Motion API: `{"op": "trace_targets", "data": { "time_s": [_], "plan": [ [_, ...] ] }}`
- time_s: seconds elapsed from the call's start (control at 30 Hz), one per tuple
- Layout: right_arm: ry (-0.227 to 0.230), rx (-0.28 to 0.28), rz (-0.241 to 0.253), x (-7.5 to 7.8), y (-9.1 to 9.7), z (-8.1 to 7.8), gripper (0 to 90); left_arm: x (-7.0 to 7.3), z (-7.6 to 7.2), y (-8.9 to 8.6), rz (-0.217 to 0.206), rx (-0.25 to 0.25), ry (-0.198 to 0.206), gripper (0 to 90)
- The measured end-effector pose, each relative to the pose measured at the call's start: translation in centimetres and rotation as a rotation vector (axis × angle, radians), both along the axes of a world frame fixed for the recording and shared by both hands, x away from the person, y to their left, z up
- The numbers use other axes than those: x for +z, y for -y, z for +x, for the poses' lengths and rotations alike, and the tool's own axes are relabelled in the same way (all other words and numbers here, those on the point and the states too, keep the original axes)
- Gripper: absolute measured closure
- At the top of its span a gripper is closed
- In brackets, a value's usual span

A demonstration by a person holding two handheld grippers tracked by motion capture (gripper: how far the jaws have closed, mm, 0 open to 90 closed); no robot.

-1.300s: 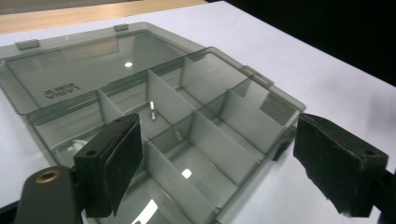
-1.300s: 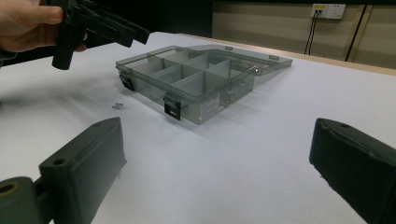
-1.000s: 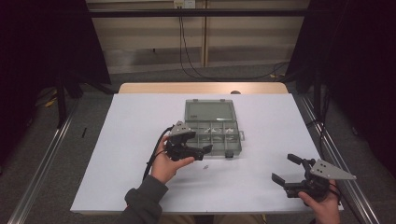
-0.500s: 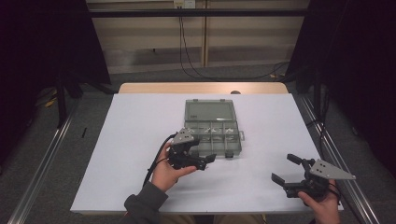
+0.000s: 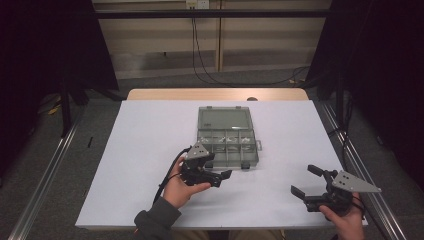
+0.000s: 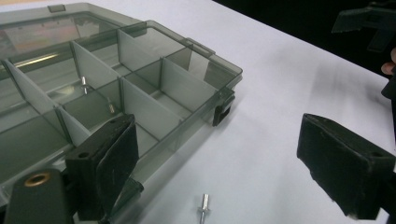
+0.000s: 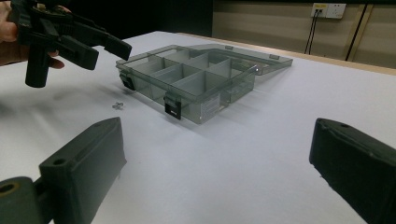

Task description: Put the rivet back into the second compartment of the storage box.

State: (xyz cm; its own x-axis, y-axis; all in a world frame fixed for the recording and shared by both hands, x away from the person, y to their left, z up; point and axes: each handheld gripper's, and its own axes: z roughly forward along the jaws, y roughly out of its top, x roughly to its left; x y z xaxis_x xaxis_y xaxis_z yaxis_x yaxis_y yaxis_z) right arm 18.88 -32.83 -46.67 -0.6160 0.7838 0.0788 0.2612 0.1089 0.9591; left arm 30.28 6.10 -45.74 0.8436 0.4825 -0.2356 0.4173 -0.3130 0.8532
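I have the left gripper (image 5: 222, 176) held above the white table (image 5: 145, 150), just in front of the near left corner of the grey compartment box (image 5: 227, 149). Its jaws are spread wide with nothing between the pads; in the left gripper view one pad (image 6: 109, 163) stands over the box's near edge and the other out over bare table.

The small metal rivet (image 6: 203, 205) lies on the table just outside the box, close to its front wall and apart from it, between my two left pads but below them, untouched. It lies flat. In the left gripper view its long axis runs roughly up and down the frame, the thin pin end pointing away from the gripper, toward the box's black latch (image 6: 222, 108). From the right gripper view I see the same rivet (image 7: 117, 105) as a tiny bright speck left of the box's near corner; its direction I cannot tell from there.

The box stands open, its clear lid (image 5: 224, 119) folded back flat on the far side. Its long axis runs across the table, left to right. A couple of small metal pieces (image 6: 84, 83) sit in the inner compartments.

My right gripper (image 5: 305, 183) rests low near the table's near right edge, well apart from the box, jaws spread and holding nothing.
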Motion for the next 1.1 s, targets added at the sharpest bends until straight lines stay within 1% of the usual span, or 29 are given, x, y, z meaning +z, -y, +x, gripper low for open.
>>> {"op": "trace_targets", "data": {
  "time_s": [0.13, 0.2, 0.23, 0.27, 0.3, 0.4, 0.47, 0.53, 0.57, 0.6, 0.63, 0.67, 0.73, 0.8, 0.83, 0.87, 0.9, 0.97, 1.0, 1.07, 1.1],
  "plan": [
    [0.001, 0.0, 0.001, 0.0, 0.0, 0.0, 2.7, -0.2, -0.2, 0.0, 0.012, -0.002, 0.001, 16.5],
    [0.0, 0.0, 0.002, 0.0, 0.1, 0.0, 2.7, -0.4, -0.4, -0.1, 0.028, -0.001, 0.002, 20.2],
    [0.0, 0.0, 0.002, 0.0, 0.1, 0.0, 2.7, -0.4, -0.4, -0.1, 0.028, -0.001, 0.002, 20.9],
    [0.001, 0.0, 0.001, 0.0, 0.1, 0.0, 2.7, -0.5, -0.5, 0.0, 0.04, -0.005, 0.007, 20.9],
    [0.002, 0.0, 0.001, 0.0, 0.1, 0.0, 2.7, -0.5, -0.6, 0.0, 0.048, -0.005, 0.006, 23.1],
    [0.003, 0.0, 0.001, 0.0, 0.0, 0.0, 2.7, -0.7, -0.7, 0.0, 0.069, -0.014, -0.005, 25.7],
    [0.004, 0.002, 0.0, 0.1, 0.0, -0.1, 2.7, -0.8, -0.7, 0.0, 0.073, -0.016, -0.007, 29.5],
    [0.004, 0.002, 0.0, 0.1, 0.0, -0.1, 2.7, -1.0, -0.8, 0.0, 0.096, -0.018, -0.017, 33.6],
    [0.005, 0.003, -0.001, 0.1, 0.0, 0.0, 2.7, -1.0, -0.8, 0.0, 0.109, -0.014, -0.013, 35.0],
    [0.005, 0.003, -0.002, 0.0, 0.0, 0.0, 2.7, -1.1, -0.8, 0.0, 0.122, -0.015, -0.01, 38.2],
    [0.002, 0.002, -0.002, 0.0, 0.0, 0.0, 2.7, -1.2, -0.8, 0.0, 0.133, -0.02, -0.016, 41.6],
    [0.002, 0.001, -0.001, 0.0, 0.0, 0.0, 2.7, -1.2, -0.8, 0.0, 0.133, -0.02, -0.016, 44.0],
    [0.005, 0.0, -0.001, 0.1, 0.0, -0.1, 2.7, -1.6, -0.7, 0.1, 0.152, -0.02, -0.035, 49.9],
    [0.004, -0.001, -0.001, 0.1, 0.0, -0.1, 2.7, -1.9, -0.7, 0.1, 0.168, -0.021, -0.039, 54.3],
    [0.005, 0.0, -0.002, 0.1, 0.0, -0.1, 2.7, -1.9, -0.7, 0.1, 0.168, -0.021, -0.039, 57.0],
    [0.005, 0.0, -0.002, 0.1, 0.0, -0.1, 2.7, -2.0, -0.7, 0.2, 0.18, -0.022, -0.042, 57.0],
    [0.004, 0.002, -0.003, 0.1, -0.1, -0.1, 2.7, -2.3, -0.6, 0.3, 0.203, -0.025, -0.04, 59.9],
    [0.003, 0.003, -0.003, 0.1, -0.1, -0.1, 2.7, -2.4, -0.5, 0.3, 0.209, -0.023, -0.045, 63.7],
    [0.002, 0.003, -0.003, 0.0, -0.1, -0.1, 2.7, -2.5, -0.4, 0.4, 0.201, -0.021, -0.048, 64.7],
    [0.002, 0.002, -0.005, 0.0, -0.1, -0.1, 2.7, -2.5, -0.4, 0.5, 0.205, -0.019, -0.052, 67.4],
    [0.002, 0.003, -0.005, 0.0, -0.1, -0.1, 2.7, -2.6, -0.3, 0.6, 0.217, -0.021, -0.054, 68.8]
  ]
}}
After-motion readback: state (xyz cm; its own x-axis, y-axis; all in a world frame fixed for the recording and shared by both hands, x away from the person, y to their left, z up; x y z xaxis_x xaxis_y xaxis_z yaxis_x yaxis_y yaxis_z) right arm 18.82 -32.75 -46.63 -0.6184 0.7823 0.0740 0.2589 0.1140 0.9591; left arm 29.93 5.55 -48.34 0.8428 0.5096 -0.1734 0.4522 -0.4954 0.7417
